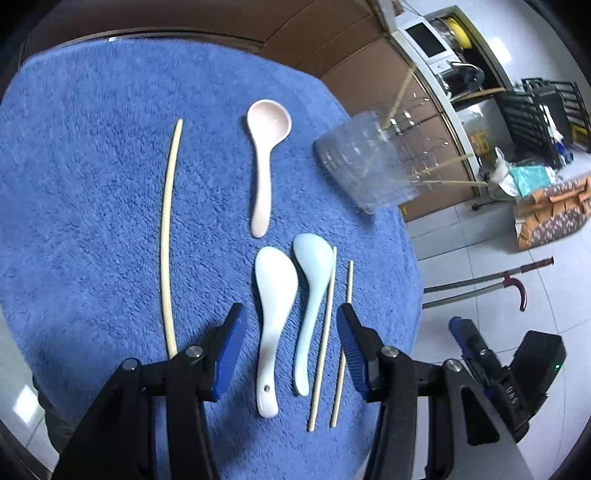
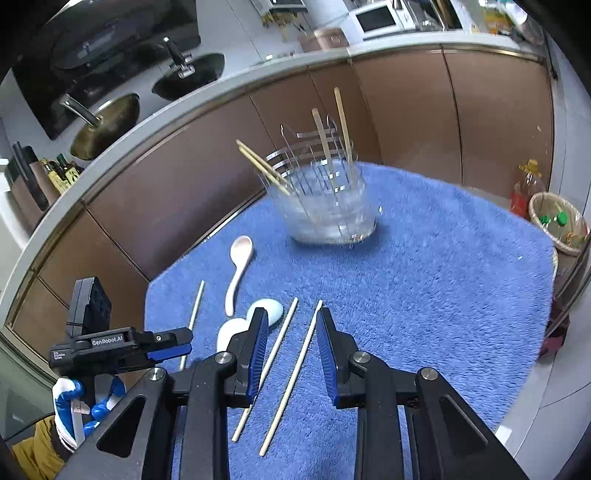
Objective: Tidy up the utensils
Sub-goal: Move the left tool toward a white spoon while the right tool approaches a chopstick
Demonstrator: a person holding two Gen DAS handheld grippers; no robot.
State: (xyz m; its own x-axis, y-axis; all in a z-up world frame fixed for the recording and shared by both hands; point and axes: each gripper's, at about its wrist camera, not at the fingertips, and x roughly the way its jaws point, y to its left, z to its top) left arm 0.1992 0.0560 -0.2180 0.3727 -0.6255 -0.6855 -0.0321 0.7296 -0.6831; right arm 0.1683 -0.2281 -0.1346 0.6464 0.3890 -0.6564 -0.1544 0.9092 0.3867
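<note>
- A blue fluffy cloth [image 2: 424, 266] is spread over the table.
- Behind it, brown cabinet doors [image 2: 406, 110] are set under a pale countertop [image 2: 258, 70].
- A wok [image 2: 107, 123] and a black pan [image 2: 188, 75] are seen on the stove.
- A white microwave [image 2: 376, 18] is placed on the countertop.
- Pale floor tiles [image 1: 480, 240] are laid at the right.
- A wicker bin [image 2: 561, 225] is stood on the floor.

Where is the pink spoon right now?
The pink spoon lies on the blue towel, bowl pointing away, between the long lone chopstick on its left and the clear holder on its right, just beyond the white spoon.
</note>
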